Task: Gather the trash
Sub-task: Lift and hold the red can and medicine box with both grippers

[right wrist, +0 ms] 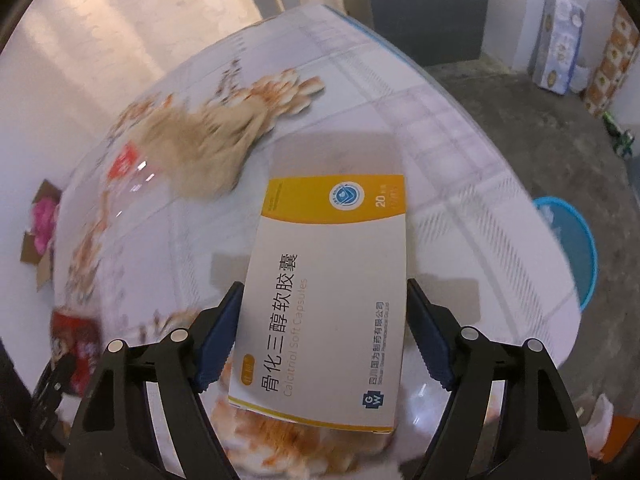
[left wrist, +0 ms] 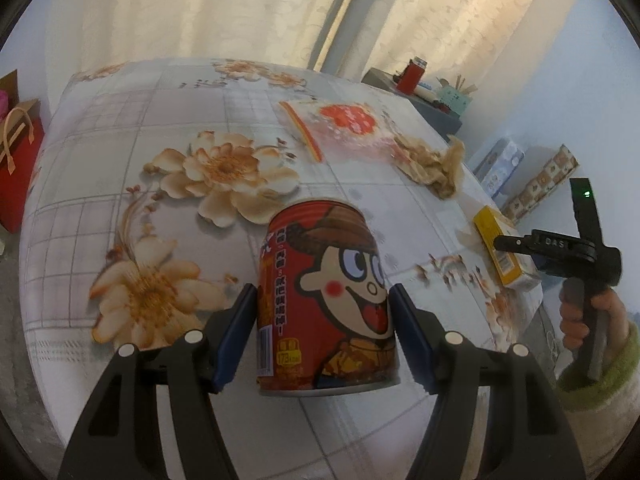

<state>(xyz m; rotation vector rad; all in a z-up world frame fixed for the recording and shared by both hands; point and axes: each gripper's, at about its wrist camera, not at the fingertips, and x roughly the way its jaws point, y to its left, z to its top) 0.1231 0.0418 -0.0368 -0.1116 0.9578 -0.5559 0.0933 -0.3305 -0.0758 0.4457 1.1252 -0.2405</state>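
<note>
Left tongs (left wrist: 324,328) are clamped on the red drink can (left wrist: 326,300) mid-body, lifted over the near desk (left wrist: 120,152); rigid, probably light, slick metal. Right tongs (right wrist: 322,336) squeeze the capsule box (right wrist: 328,312) by its long edges; thin cardboard, crushes easily

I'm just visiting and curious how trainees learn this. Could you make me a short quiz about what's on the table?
1. True or false: the left fingers hold a red can.
2. What sits between the right fingers? A) medicine box B) spoon C) cup
3. Which crumpled item lies beside the clear plastic bag?

Key: 1 true; 2 A; 3 the brown crumpled paper.
</note>
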